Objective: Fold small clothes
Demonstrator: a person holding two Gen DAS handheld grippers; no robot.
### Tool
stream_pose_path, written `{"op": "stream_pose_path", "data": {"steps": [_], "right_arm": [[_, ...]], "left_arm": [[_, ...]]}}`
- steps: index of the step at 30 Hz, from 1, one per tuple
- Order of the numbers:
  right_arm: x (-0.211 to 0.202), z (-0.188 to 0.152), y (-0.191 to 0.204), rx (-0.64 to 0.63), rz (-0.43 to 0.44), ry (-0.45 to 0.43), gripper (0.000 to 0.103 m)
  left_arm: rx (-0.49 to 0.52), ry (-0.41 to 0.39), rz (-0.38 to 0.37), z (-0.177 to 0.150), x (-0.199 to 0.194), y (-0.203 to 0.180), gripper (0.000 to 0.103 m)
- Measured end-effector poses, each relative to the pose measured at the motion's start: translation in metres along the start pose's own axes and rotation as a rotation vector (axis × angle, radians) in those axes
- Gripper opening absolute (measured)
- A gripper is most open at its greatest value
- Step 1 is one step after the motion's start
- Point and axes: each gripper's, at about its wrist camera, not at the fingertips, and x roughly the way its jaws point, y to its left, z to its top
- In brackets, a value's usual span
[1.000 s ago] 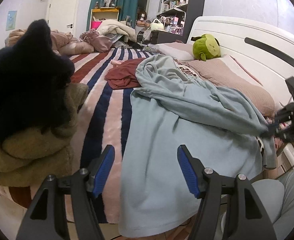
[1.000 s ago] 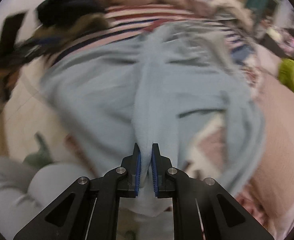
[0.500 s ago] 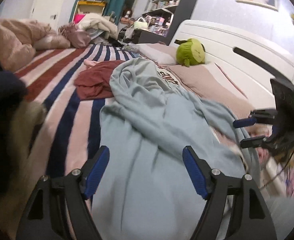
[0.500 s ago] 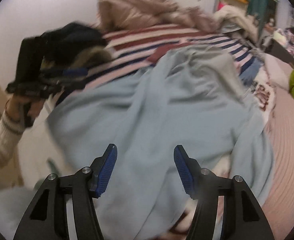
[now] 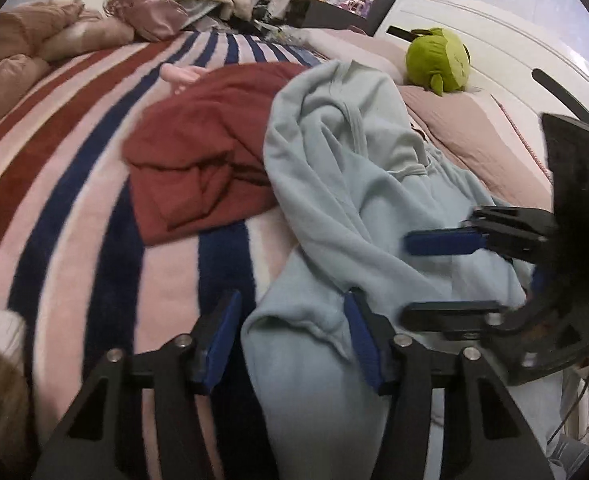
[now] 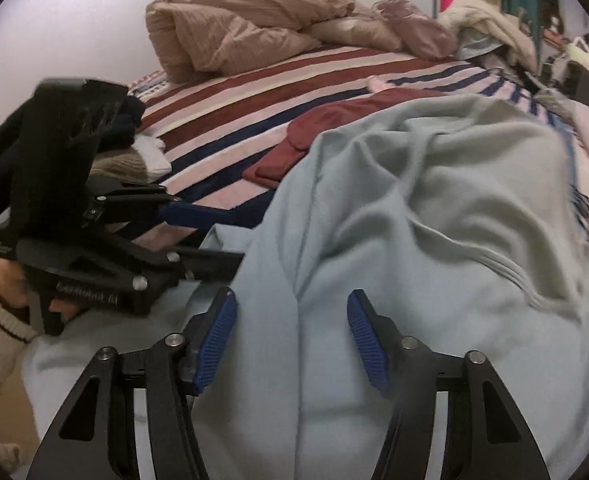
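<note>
A light blue sweatshirt [image 5: 358, 208] lies crumpled on the striped bed and hangs over its near edge; it also fills the right wrist view [image 6: 414, 240]. My left gripper [image 5: 292, 340] is open, its jaws either side of the sweatshirt's near hem fold. My right gripper [image 6: 292, 344] is open just above the sweatshirt and holds nothing. Each gripper shows in the other's view: the right one [image 5: 446, 276] over the garment's right side, the left one [image 6: 202, 236] at its left edge. A dark red garment [image 5: 198, 168] lies crumpled beside the sweatshirt.
The striped blanket [image 5: 74, 208] covers the bed. A stack of folded clothes [image 6: 126, 152] sits near the bed's left edge. A green plush toy [image 5: 438, 60] rests by the white headboard [image 5: 514, 60]. A bunched tan duvet [image 6: 246, 32] lies at the far side.
My right gripper let go of the blue sweatshirt and opened. My left gripper moved forward and down onto the sweatshirt's near hem, away from the folded stack.
</note>
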Motion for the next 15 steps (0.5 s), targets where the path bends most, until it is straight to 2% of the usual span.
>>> {"op": "stream_pose_path", "data": {"steps": [1, 2, 4, 6, 9, 11, 13, 14, 15], "right_arm": [[0.004, 0.001, 0.001, -0.006, 0.008, 0.010, 0.015], [0.008, 0.001, 0.001, -0.006, 0.009, 0.020, 0.000], [0.006, 0.002, -0.002, 0.014, -0.046, -0.006, 0.001], [-0.001, 0.004, -0.008, 0.038, -0.100, -0.047, 0.000], [-0.011, 0.005, -0.031, 0.121, -0.171, -0.059, 0.000], [-0.015, 0.003, -0.040, 0.164, -0.144, -0.058, 0.001], [-0.020, 0.005, -0.045, 0.198, -0.029, -0.079, 0.003], [-0.020, 0.007, -0.043, 0.204, 0.015, -0.084, 0.022], [-0.019, 0.011, -0.040, 0.197, 0.039, -0.090, 0.035]], "left_arm": [[0.006, 0.009, 0.011, 0.000, 0.002, 0.000, 0.025], [0.012, 0.015, 0.021, 0.000, 0.004, -0.001, 0.019], [0.027, 0.003, 0.048, -0.001, 0.000, -0.005, 0.010], [0.040, -0.028, 0.102, 0.002, -0.006, -0.006, 0.009], [0.039, -0.049, 0.183, 0.001, -0.013, -0.002, 0.009], [0.022, -0.046, 0.165, -0.003, -0.014, 0.003, 0.009], [0.003, -0.053, 0.107, -0.003, -0.016, 0.007, 0.009], [-0.002, -0.059, 0.091, -0.004, -0.019, 0.009, 0.009], [-0.013, -0.063, 0.080, -0.004, -0.021, 0.011, 0.009]]}}
